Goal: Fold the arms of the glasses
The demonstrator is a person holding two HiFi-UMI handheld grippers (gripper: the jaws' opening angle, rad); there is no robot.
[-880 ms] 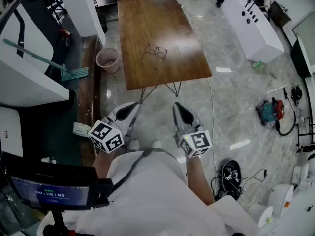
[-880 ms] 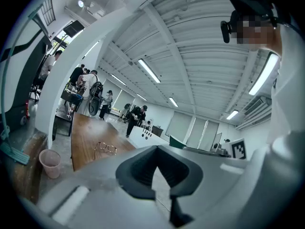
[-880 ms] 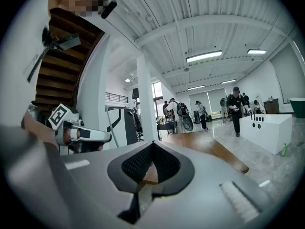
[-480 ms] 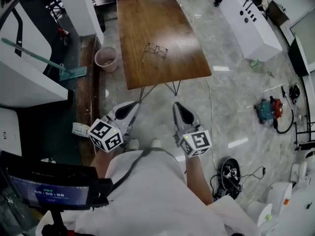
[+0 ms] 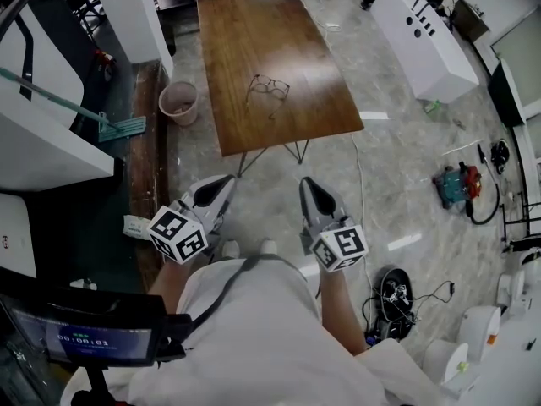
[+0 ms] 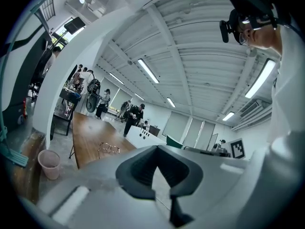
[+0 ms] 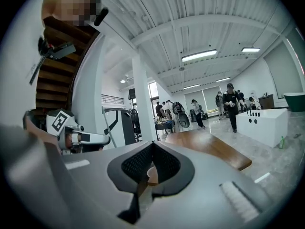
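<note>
Brown table (image 5: 245,32) ahead holds glasses (image 5: 269,86) that look thin, light and breakable; my left gripper (image 5: 221,182) and right gripper (image 5: 309,184), both squeezed together and empty, should pinch the arms gently.

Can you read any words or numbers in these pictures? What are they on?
"00:00:01": on the small screen at the bottom left of the head view. It is blurry, so the last digit is unsure.
Cubes on the left gripper and right gripper: black-and-white square patterns only, no letters.
Dark marks on the white counter: too small to read.
</note>
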